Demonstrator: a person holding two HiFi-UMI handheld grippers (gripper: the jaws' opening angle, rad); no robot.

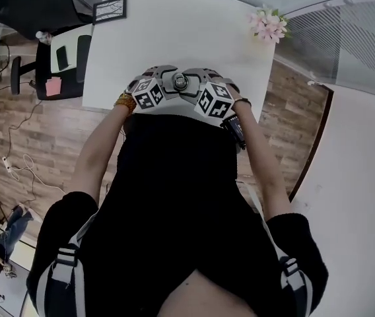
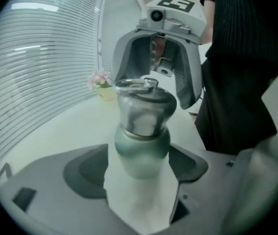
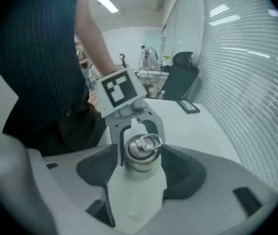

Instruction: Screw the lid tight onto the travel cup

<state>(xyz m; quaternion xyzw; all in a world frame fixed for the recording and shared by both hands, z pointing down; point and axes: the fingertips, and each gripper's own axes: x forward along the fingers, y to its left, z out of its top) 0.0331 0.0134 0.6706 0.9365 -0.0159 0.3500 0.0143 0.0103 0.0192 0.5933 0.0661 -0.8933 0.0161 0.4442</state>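
1. Found the travel cup [image 2: 141, 155] upright between the two claws, above the near edge of the white desk [image 1: 174, 25]; could not make out its base or any contact with the desk.
2. Saw the left claw [image 2: 140, 165] closed on the cup's body just below the lid [image 2: 146, 106], with pads against both sides. Read this as a hold meant to stop the cup turning.
3. Saw the right claw [image 3: 140, 163] spread wide about the steel lid, with one pad on either side and a sliver of gap at each. Took it as gripping nothing.
4. Noted the lid already seated on the cup's mouth, with a wire ring [image 3: 149, 143] lying across its top; could not judge the turns left.
5. Judged cup and lid to be rigid metal, not fragile and unlikely to dent under a squeeze. Guessed it light if empty, but saw nothing of the contents.
6. Judged the lid smooth and rounded, hence slippery under a twisting pad. Called for a firm, square squeeze on its widest band, never on the narrowing waist below or the loose ring.
7. Judged the body the right place for the holding claw: low enough to leave the lid clear, and tight enough to resist the twist without letting the cup spin or tip.
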